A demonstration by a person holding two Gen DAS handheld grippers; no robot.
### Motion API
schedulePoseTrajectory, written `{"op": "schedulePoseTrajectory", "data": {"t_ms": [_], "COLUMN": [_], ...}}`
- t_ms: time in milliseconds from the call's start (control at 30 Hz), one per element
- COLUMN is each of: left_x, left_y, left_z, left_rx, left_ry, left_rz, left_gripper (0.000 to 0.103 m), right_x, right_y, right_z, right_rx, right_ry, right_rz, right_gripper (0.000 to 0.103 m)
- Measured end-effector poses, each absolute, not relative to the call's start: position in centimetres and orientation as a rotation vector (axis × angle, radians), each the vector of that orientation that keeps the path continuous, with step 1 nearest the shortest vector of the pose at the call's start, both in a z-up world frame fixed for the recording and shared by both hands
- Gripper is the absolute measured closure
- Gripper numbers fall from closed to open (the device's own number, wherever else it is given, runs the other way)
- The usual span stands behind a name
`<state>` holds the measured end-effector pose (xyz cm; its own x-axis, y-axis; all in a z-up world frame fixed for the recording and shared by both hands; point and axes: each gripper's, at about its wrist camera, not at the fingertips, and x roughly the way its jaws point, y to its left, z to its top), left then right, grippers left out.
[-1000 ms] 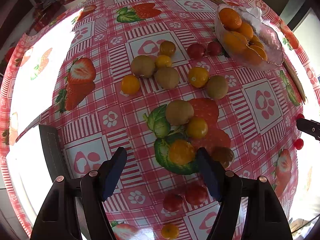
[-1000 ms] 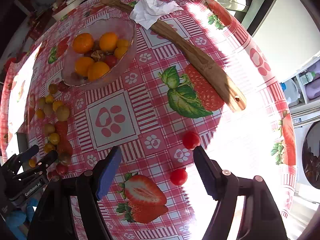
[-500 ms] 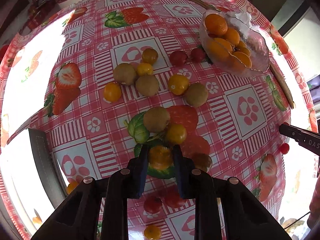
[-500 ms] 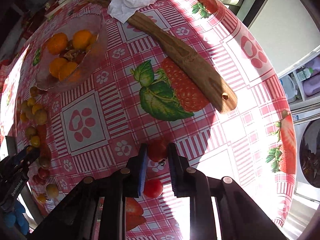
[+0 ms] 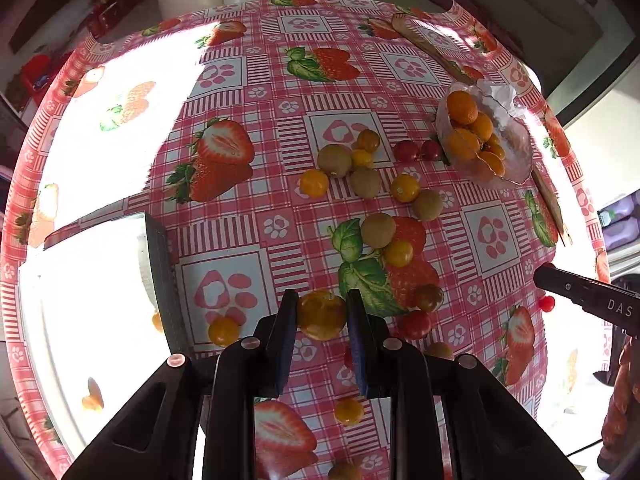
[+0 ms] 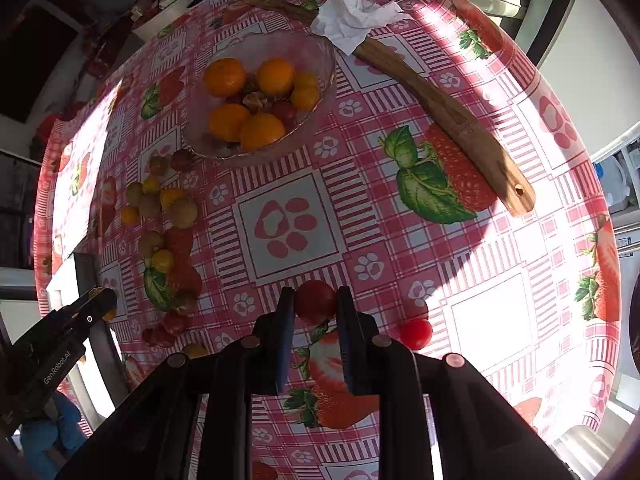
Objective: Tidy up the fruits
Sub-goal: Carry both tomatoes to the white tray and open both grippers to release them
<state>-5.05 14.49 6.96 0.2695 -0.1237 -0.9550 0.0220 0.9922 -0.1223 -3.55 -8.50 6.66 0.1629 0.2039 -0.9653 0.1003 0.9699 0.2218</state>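
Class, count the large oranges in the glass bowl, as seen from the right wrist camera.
4. In the glass bowl: back-left orange, back-right orange, front-left orange, front-right orange. Others may hide beneath.

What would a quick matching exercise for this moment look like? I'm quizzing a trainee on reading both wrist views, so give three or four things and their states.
Things:
1. left gripper
2. right gripper
3. glass bowl
4. white napkin

States:
A. lies on the wooden board
B. shut on an orange fruit
C. holds oranges and smaller fruits
D. shut on a red tomato

Pairs: 1-B, 2-D, 3-C, 4-A
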Motion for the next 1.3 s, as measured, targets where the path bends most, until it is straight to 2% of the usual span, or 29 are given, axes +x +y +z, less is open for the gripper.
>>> {"op": "schedulePoseTrajectory", "data": {"t_ms": [367,767,1233,1300], "left_x": [-8.6,-10.1,-9.8,-9.8], "left_y": [23.8,33.9,35.5,35.4], "left_z": [7.9,5.6,2.2,2.2], "left_rx": [-0.183,-0.205,-0.168,-0.152], "left_ry": [1.262,1.268,1.297,1.298], "left_rz": [0.056,0.241,0.248,0.253], "left_gripper": [0.077,0.077,0.077,0.072], "right_x": [-3.5,-4.0,-1.4,-1.3], "right_y": [1.8,16.5,25.7,26.3], "right_z": [7.7,7.6,2.3,1.6], "right_rx": [0.157,0.066,-0.027,-0.05], "right_ry": [1.419,1.431,1.514,1.529], "right_rz": [0.271,0.515,0.548,0.538], "right_gripper": [0.08,0.08,0.08,0.079]}}
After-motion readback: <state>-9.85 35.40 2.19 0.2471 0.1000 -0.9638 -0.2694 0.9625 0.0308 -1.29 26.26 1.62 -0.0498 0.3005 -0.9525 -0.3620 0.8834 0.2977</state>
